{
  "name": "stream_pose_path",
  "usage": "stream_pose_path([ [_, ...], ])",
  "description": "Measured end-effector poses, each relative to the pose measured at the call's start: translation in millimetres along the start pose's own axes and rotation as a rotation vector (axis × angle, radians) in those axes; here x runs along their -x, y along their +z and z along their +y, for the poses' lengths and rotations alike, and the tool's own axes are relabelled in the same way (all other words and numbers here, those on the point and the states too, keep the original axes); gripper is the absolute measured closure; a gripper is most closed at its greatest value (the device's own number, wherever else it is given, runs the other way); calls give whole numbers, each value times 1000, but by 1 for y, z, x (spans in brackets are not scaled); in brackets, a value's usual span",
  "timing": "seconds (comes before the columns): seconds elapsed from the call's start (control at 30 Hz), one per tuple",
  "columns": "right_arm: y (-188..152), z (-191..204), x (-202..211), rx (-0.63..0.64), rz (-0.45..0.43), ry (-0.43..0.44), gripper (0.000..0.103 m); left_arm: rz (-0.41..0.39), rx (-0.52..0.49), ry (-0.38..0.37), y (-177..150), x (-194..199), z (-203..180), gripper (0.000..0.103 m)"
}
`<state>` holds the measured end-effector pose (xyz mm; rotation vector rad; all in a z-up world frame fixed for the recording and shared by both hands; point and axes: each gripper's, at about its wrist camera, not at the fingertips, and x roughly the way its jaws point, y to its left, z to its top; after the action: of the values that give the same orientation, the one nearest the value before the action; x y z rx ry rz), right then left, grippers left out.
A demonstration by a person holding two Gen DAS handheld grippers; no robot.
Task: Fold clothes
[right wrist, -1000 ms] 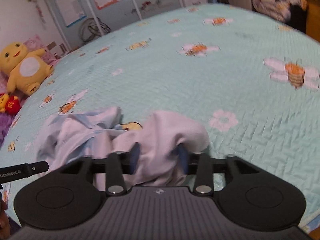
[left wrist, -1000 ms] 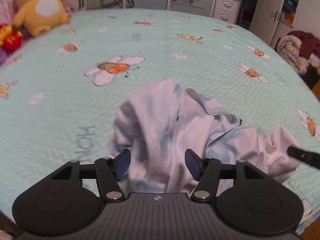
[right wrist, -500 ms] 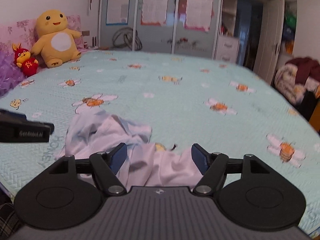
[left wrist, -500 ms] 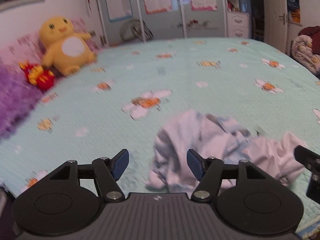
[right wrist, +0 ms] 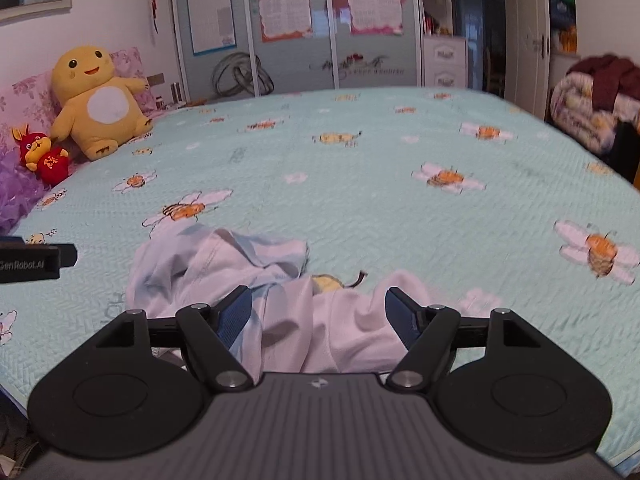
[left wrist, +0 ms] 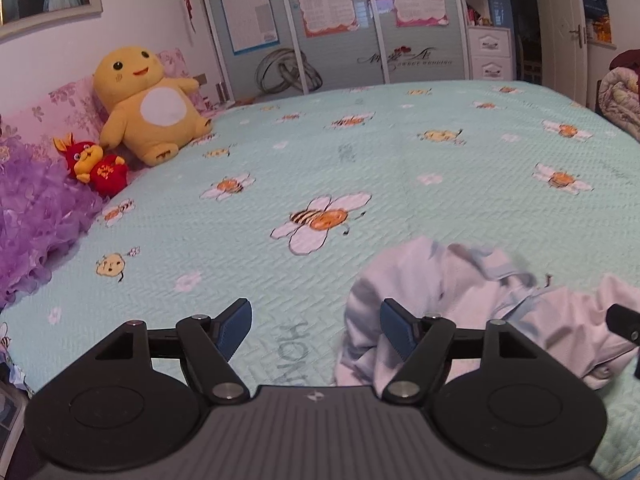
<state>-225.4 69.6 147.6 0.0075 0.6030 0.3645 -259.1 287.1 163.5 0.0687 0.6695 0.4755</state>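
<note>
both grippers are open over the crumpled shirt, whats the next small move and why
Probably lower the left gripper onto the pale shirt edge beside it and close; its jaws are opening over bare bedspread. The shirt lies bunched, so it needs spreading before folding.

pale blue-white garment (right wrist: 256, 280), crumpled, on bed

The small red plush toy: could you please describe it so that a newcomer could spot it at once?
Start at the mint bedspread and follow its left edge to the pink pillows. Beside the big yellow plush sits the small red plush toy, far smaller, red with a yellow face.
</note>
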Motion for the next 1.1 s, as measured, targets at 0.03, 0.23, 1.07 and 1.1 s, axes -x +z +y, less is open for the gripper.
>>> stream_pose_path([
  [0.03,-2,1,-5,5,9,-2,29,10,2,4,-2,-5,2,29],
  [0.23,-17,26,-46,96,119,9,28,92,33,6,-9,-32,17,29],
  [1.07,-9,104,-48,226,122,99,28,191,135,-15,-13,-52,51,29],
  [1.1,-8,105,-47,230,122,102,28,195,134,-14,-13,-53,51,29],
])
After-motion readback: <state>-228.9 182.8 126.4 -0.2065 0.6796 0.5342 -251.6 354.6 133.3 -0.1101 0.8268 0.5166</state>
